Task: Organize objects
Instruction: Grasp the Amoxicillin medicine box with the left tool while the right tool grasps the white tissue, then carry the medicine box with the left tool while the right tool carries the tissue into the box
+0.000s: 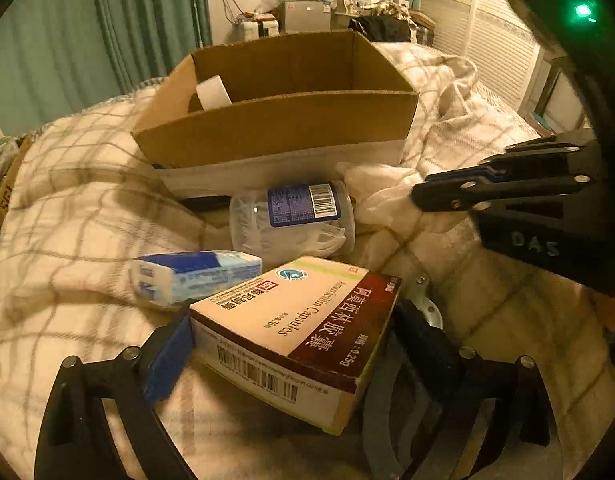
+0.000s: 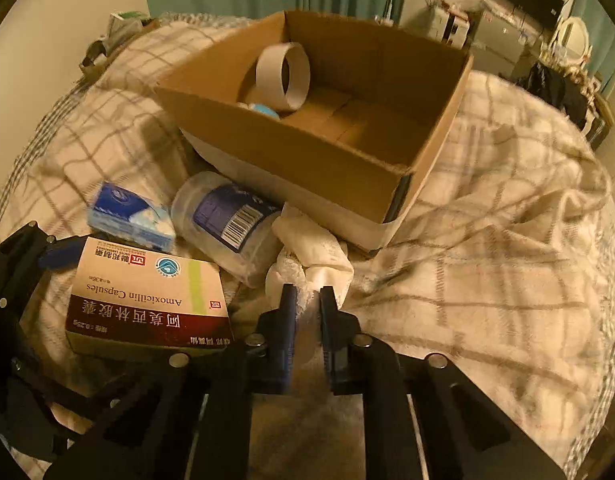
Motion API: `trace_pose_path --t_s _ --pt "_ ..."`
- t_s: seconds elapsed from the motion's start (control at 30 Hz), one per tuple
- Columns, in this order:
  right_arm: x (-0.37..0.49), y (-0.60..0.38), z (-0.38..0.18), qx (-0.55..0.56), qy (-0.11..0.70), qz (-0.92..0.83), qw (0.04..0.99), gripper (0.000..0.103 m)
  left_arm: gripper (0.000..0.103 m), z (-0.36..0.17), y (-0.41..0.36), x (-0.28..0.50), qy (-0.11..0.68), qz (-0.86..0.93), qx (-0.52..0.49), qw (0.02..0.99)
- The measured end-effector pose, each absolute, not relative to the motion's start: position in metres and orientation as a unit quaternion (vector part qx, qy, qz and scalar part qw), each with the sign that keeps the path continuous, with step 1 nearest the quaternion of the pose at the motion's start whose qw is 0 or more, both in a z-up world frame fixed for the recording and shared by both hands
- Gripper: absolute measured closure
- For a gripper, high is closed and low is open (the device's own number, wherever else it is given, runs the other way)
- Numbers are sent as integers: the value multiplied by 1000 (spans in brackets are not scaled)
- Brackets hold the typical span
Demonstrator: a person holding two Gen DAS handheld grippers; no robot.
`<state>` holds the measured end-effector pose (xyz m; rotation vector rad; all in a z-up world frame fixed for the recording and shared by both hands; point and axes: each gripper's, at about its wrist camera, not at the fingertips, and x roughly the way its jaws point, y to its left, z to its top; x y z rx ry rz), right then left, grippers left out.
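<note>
My left gripper (image 1: 295,340) is shut on the amoxicillin capsule box (image 1: 295,336), white and dark red, just above the plaid bedcover; it also shows in the right wrist view (image 2: 147,300). My right gripper (image 2: 307,300) is nearly closed with nothing between its fingers, its tips at a crumpled white cloth (image 2: 311,252). A blue tissue pack (image 1: 195,276), (image 2: 127,216) and a clear plastic jar (image 1: 291,220), (image 2: 227,224) lie in front of the open cardboard box (image 1: 275,128), (image 2: 327,160). The box holds a white tape roll (image 2: 283,74).
The plaid blanket (image 2: 487,240) covers the bed, rumpled on the right. Teal curtains (image 1: 107,32) and a cluttered desk (image 1: 307,12) stand behind. More items sit at the bed's far left corner (image 2: 123,28).
</note>
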<state>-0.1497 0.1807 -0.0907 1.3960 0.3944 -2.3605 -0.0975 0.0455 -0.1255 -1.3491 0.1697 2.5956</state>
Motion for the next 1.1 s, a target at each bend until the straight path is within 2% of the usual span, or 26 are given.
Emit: trace_pose_path --t_s 0.23,0.53,0.8,1.1 --pt "-113 187 -42 454 148 -860 180 96 12 -94 31 -77 27 897 -432 90" --pt "-102 188 26 398 128 -889 185 96 12 -25 17 -70 17 928 -365 72" --pt "-137 183 65 361 104 -906 194 96 12 18 17 -126 58 948 -313 27" --pt "-224 178 60 361 90 -910 182 96 12 10 17 -221 72 947 -312 14"
